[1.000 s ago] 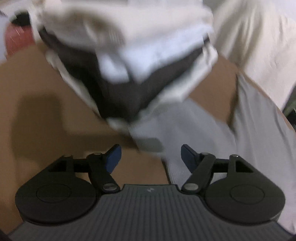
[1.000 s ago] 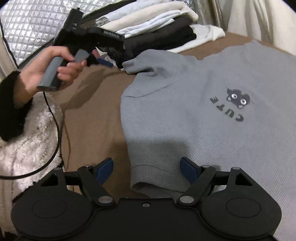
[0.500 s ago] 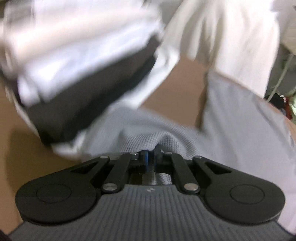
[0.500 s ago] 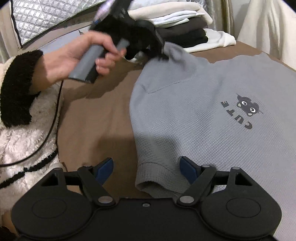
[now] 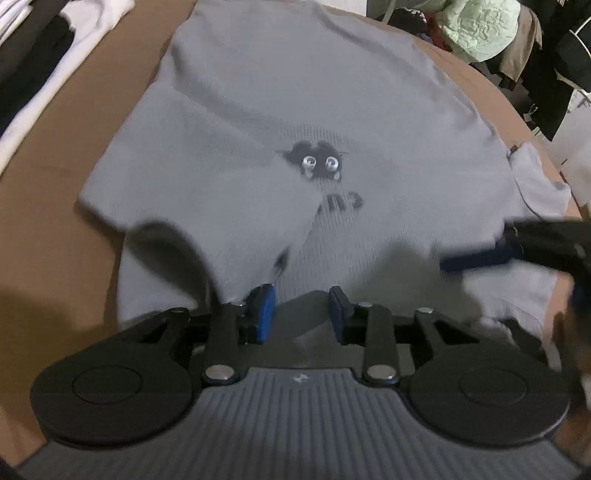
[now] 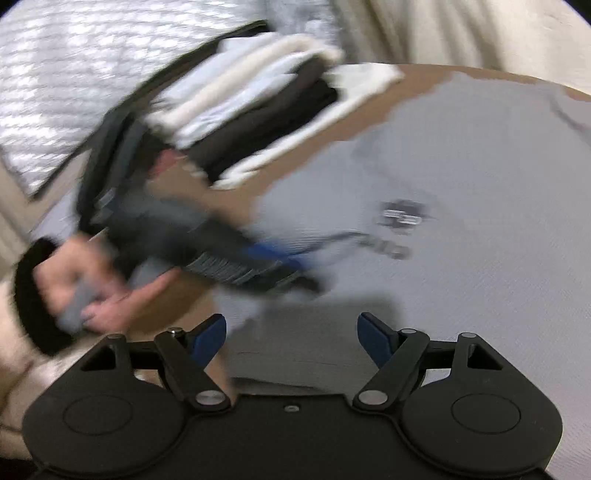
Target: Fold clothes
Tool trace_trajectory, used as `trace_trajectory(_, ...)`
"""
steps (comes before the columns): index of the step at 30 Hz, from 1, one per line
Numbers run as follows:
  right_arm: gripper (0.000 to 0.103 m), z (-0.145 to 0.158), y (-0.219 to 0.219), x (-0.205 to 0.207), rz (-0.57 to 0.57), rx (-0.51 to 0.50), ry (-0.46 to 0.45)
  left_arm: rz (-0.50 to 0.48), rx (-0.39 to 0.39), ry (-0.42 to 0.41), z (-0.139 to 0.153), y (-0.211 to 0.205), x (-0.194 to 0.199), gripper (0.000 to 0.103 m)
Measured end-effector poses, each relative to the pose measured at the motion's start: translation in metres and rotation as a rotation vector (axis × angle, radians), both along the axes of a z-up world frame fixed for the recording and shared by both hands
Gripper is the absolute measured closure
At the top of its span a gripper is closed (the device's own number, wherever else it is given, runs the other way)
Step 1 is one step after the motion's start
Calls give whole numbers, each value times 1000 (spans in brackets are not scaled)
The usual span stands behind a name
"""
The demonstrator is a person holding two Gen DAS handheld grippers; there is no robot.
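A grey T-shirt (image 5: 332, 110) with a dark cartoon print (image 5: 317, 162) lies spread on the brown surface (image 5: 55, 221). One sleeve (image 5: 236, 221) lies folded over the chest and covers part of the lettering. My left gripper (image 5: 302, 306) hovers just behind that folded sleeve, its jaws a little apart and holding nothing. It also shows blurred in the right wrist view (image 6: 295, 264). My right gripper (image 6: 291, 334) is open and empty over the shirt's near edge (image 6: 424, 295); its blue fingertip (image 5: 476, 258) shows at the right of the left wrist view.
A stack of folded white, cream and black clothes (image 6: 266, 110) sits at the far side of the surface, also at the top left in the left wrist view (image 5: 33, 74). A quilted silver sheet (image 6: 92, 74) hangs behind it. Loose clothes (image 5: 480, 29) lie beyond the far edge.
My left gripper, shut on the sleeve half a second ago, has carried it over the shirt's chest and opened, leaving the sleeve folded there. My right gripper has shifted over the shirt.
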State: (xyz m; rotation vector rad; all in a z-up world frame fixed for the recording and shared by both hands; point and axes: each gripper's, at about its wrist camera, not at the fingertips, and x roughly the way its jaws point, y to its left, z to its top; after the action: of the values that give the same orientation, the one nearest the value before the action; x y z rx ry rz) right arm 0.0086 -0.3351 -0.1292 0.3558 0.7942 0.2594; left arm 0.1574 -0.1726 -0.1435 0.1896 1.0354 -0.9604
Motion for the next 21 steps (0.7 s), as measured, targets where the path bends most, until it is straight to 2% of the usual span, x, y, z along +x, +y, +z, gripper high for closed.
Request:
trace_trajectory(1, 21, -3, -4, 3, -32, -7, 6, -25, 38, 35, -6, -5, -3, 67)
trace_trajectory(3, 21, -5, -6, 8, -85, -15, -9, 13, -39, 42, 7, 11, 2, 55)
trace_trajectory(5, 21, -4, 1, 12, -94, -50, -47, 90, -126, 36, 17, 38, 3, 34)
trace_trajectory(6, 21, -3, 6, 14, -98, -68, -67, 144, -150, 52, 15, 45, 10, 31)
trace_trajectory(11, 21, -10, 23, 25, -78, -130, -84, 372, -220, 209, -21, 46, 63, 30)
trace_trajectory(13, 21, -11, 23, 22, -80, -133, -78, 367, -242, 210, -26, 37, 71, 30)
trace_trajectory(15, 21, -13, 21, 22, -93, -130, -75, 359, -243, 191, -29, 28, 75, 39)
trace_trajectory(16, 21, -14, 20, 22, -95, -127, -72, 334, -221, 172, -31, 22, 78, 66)
trace_trajectory(17, 21, -14, 20, 22, -97, -125, -69, 308, -199, 153, -33, 15, 81, 98)
trace_trajectory(19, 21, -15, 20, 23, -105, -134, -69, 304, -181, 108, -28, 7, 85, 100)
trace_trajectory(21, 21, -14, 19, 21, -119, -143, -74, 291, -200, 28, -4, 5, 82, 100)
